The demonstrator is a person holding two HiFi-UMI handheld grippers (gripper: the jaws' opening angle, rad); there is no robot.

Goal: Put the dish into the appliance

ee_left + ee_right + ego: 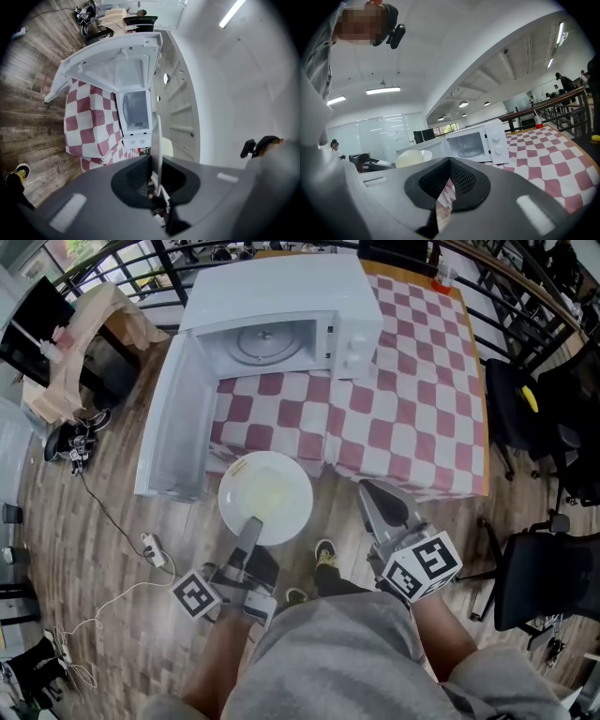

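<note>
A white dish (265, 498) hangs over the wooden floor, just before the table's front edge, and my left gripper (250, 529) is shut on its near rim. Seen from the left gripper view, the dish (158, 140) stands edge-on, clamped between the jaws of the left gripper (157, 185). The white microwave (281, 320) sits on the checked tablecloth (412, 399) with its door (173, 427) swung wide open to the left and its glass turntable (267, 343) bare. My right gripper (375, 495) is shut and empty, right of the dish; its view shows the microwave (476, 140) and the dish (410, 158).
Black chairs (544, 577) stand to the right of the table. A power strip (150, 549) with a white cable lies on the floor at the left, near bags and cardboard (84, 334). A dark railing (525, 287) runs behind the table.
</note>
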